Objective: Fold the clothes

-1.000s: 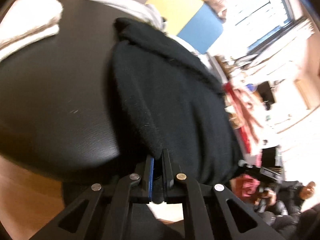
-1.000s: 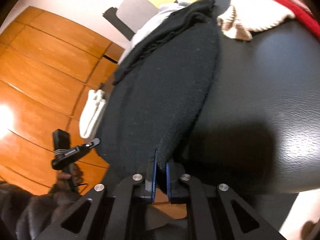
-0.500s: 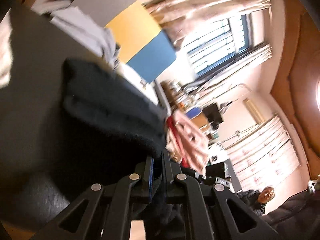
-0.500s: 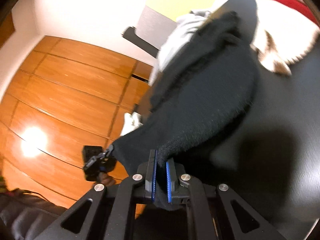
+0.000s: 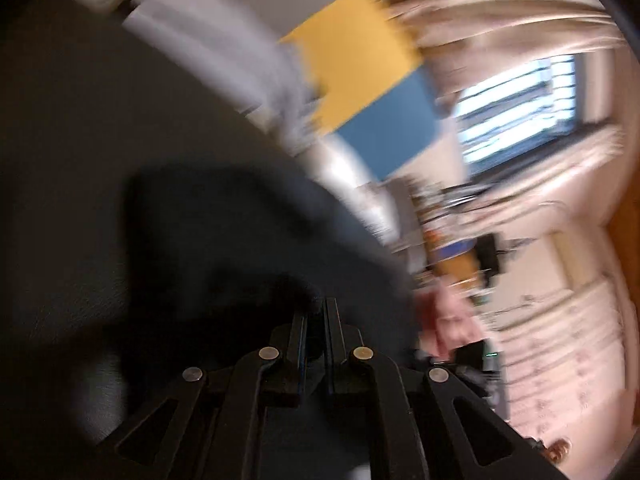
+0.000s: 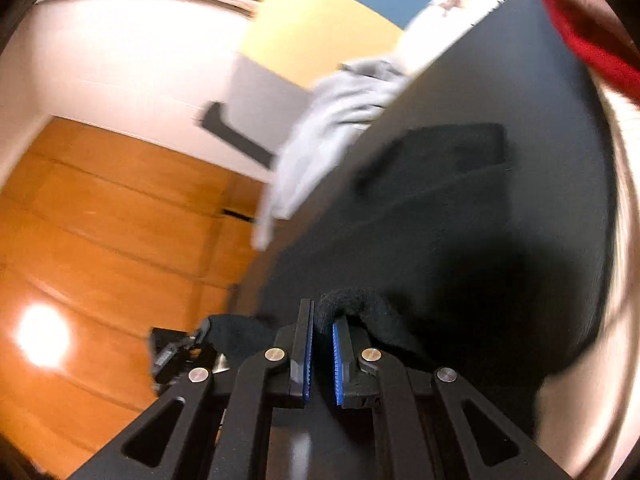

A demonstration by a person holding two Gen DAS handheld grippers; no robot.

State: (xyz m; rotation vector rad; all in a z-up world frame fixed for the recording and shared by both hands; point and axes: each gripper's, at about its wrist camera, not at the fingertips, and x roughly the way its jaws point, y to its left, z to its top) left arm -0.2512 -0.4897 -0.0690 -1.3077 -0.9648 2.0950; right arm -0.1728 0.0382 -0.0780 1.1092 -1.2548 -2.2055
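Observation:
A black fleece garment [image 5: 248, 236] lies on the dark table [image 5: 60, 140]. My left gripper [image 5: 315, 312] is shut on its near edge and holds that edge lifted; the view is blurred. In the right wrist view my right gripper [image 6: 322, 320] is shut on another fold of the black garment [image 6: 356, 304], with the blue pads close together. The far part of the garment [image 6: 448, 152] lies flat on the table [image 6: 520, 60].
A grey garment [image 6: 332, 120] hangs over the table's far edge, also blurred in the left wrist view [image 5: 224, 52]. A red and white garment [image 6: 588, 36] lies at the table's right. A yellow and blue panel [image 5: 368, 92] stands behind.
Both grippers have lifted the garment's near edge and carried it forward over the rest. The folded white cloth has left both views. The left view has become blurred.

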